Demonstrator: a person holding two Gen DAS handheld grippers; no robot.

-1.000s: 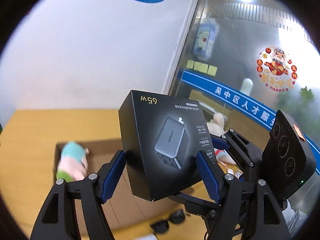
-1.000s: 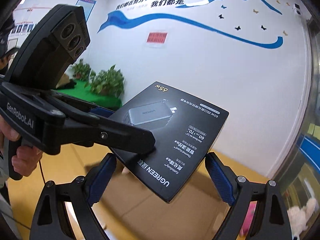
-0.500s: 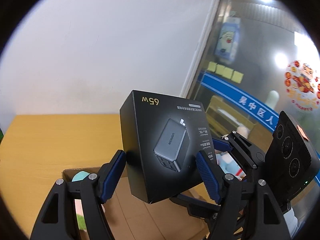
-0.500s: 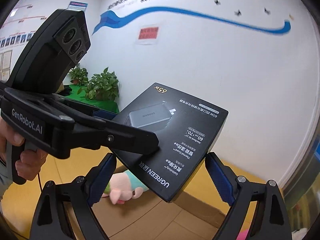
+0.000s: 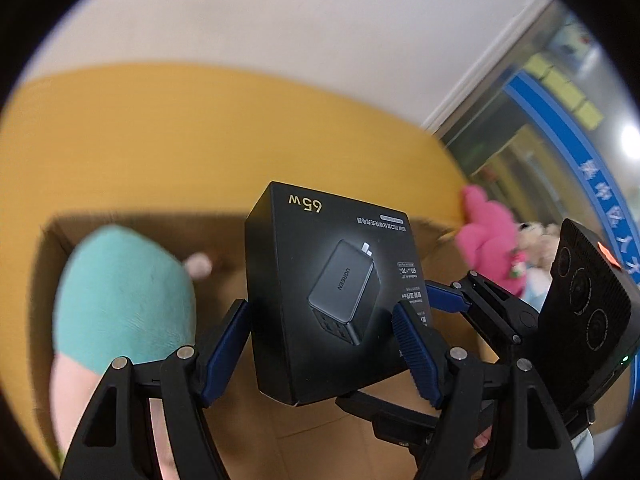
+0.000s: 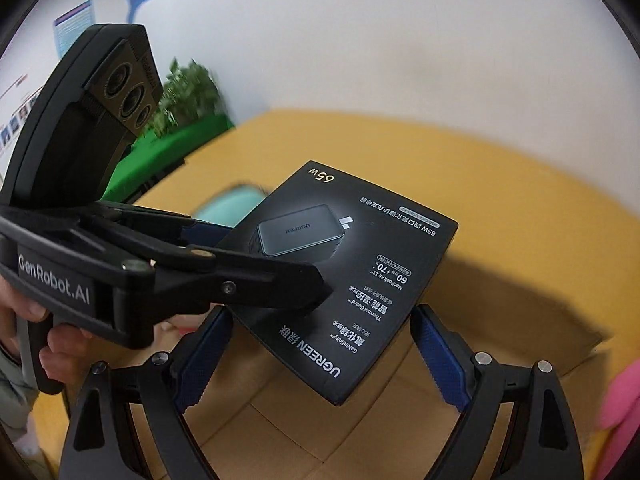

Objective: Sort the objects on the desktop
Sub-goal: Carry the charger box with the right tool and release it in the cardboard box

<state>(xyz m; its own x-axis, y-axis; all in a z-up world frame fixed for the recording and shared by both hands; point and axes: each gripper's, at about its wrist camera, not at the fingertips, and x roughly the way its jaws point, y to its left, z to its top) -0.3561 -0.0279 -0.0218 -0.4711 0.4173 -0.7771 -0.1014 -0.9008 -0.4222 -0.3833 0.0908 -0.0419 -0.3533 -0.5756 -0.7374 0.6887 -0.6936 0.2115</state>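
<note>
Both grippers tilt steeply downward. The left gripper (image 5: 320,344) clamps a black charger box (image 5: 332,296) between its blue pads; the right gripper (image 6: 320,356) grips the same box from the side.

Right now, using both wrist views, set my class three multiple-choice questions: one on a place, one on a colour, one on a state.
1. Where is the charger box?
A) over the open carton
B) on the floor
C) on a shelf

2. What colour is the "65w" print on it?
A) red
B) gold
C) green

3. How is the charger box held?
A) it lies free
B) by one pair of tongs
C) by both pairs of tongs

Key:
1 A, the carton's cardboard floor shows beneath the box.
2 B, the print is gold on a black lid.
3 C, the left tongs and the right tongs each clamp its edges.
</note>
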